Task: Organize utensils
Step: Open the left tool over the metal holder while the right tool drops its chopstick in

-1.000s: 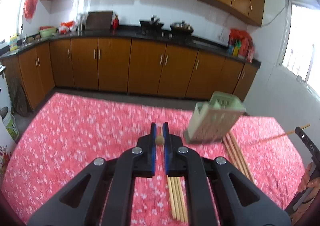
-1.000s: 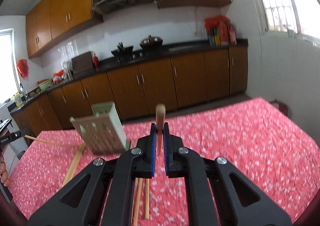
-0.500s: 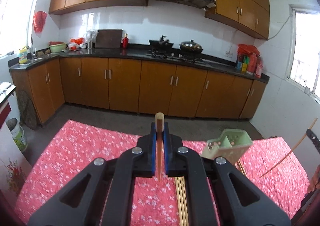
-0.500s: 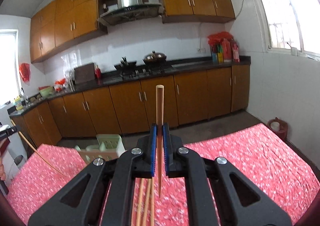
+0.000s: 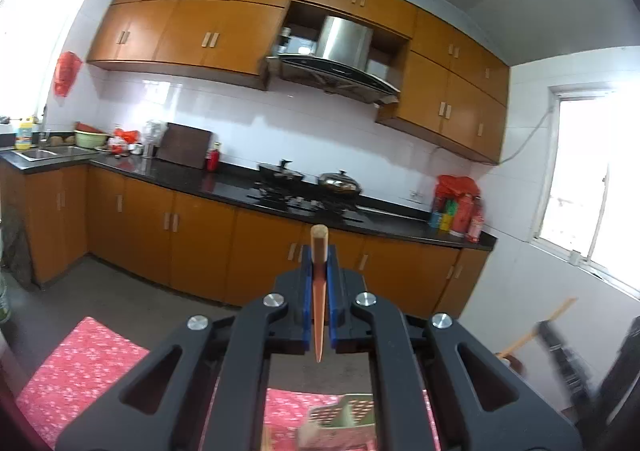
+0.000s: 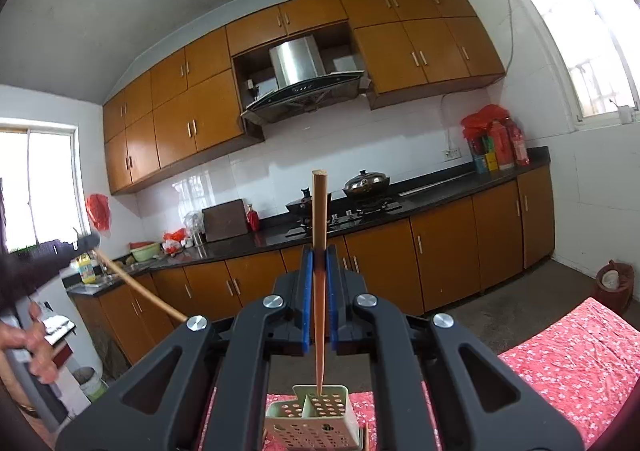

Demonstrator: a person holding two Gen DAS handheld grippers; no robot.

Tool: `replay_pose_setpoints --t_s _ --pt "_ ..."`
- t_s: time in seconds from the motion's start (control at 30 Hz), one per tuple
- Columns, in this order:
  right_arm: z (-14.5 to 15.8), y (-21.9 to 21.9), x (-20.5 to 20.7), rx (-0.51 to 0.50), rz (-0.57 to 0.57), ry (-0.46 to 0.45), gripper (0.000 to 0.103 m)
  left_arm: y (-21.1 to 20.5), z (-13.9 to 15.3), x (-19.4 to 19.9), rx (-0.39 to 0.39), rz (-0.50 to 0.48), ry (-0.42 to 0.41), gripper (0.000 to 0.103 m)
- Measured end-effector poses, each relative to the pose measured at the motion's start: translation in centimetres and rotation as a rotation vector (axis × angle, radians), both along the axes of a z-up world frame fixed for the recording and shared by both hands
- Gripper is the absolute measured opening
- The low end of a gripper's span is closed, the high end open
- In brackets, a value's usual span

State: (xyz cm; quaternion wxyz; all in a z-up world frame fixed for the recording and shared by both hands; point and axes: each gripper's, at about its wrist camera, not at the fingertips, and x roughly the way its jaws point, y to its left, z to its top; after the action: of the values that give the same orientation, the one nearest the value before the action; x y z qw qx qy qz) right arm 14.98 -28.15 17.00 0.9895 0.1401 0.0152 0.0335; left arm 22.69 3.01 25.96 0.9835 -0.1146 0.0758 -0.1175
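Observation:
My left gripper (image 5: 319, 256) is shut on a wooden chopstick (image 5: 319, 311) that stands nearly upright between the blue pads, thin tip down. Below it, at the bottom edge, lies the blurred pale green perforated utensil holder (image 5: 346, 421). My right gripper (image 6: 319, 253) is shut on a second chopstick (image 6: 320, 207), whose thin tip hangs just above an open compartment of the holder (image 6: 316, 417). In the right wrist view, the left gripper (image 6: 86, 241) shows at the left with its chopstick (image 6: 140, 289) slanting down. The right gripper shows only as a blur at the right edge of the left wrist view.
The table wears a red flowered cloth (image 6: 576, 367) (image 5: 80, 355). A person's hand (image 6: 38, 343) grips the left tool's handle. Behind stand brown cabinets, a black counter with a stove and pans (image 6: 366, 183), and a red bin (image 6: 614, 283) on the floor.
Both grippers have risen with their chopsticks and tipped up toward level. The table has dropped out of most of each view, and the holder now sits at the bottom edge, under the chopstick tips.

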Motion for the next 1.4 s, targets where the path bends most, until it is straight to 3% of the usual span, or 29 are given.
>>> replay_pose_setpoints --t_s 0.1,0.3,0.63,0.73,0.87,0.93,1.13,1.27,1.4 --pt "-2.1 0.6 2.3 -0.020 -0.013 0.048 0.007 -2.5 -1.2 0.8 0.011 -0.047 0.038 0.007" --pt "-5.5 1.1 4.7 -0.015 -0.007 0.150 0.007 -5.0 -6.6 3.3 0.042 -0.077 0.131 0.007" --pt "-7.7 2.3 5.6 -0.042 0.032 0.233 0.007 -7.0 -12.5 5.8 0.110 -0.099 0.266 0.007" --pt "-7.9 2.6 5.4 -0.051 0.041 0.253 0.008 -7.1 -13.2 6.0 0.137 -0.094 0.289 0.010" --pt "-7.2 2.1 4.7 -0.042 0.035 0.247 0.015 -6.6 -12.9 5.3 0.133 -0.090 0.279 0.030" --pt "-6.4 1.6 3.9 -0.035 0.024 0.230 0.027 -6.0 -12.4 4.8 0.119 -0.088 0.269 0.031" --pt "-5.6 -0.5 0.1 -0.017 -0.020 0.208 0.028 -3.2 -10.7 2.1 0.063 -0.081 0.230 0.035" --pt "-9.1 -2.1 -1.2 -0.022 -0.053 0.317 0.028 -1.0 -11.2 -0.4 0.049 -0.061 0.233 0.037" --pt "-16.6 -2.1 0.1 -0.062 -0.025 0.560 0.028 0.6 -14.0 -1.7 0.093 -0.027 0.303 0.038"
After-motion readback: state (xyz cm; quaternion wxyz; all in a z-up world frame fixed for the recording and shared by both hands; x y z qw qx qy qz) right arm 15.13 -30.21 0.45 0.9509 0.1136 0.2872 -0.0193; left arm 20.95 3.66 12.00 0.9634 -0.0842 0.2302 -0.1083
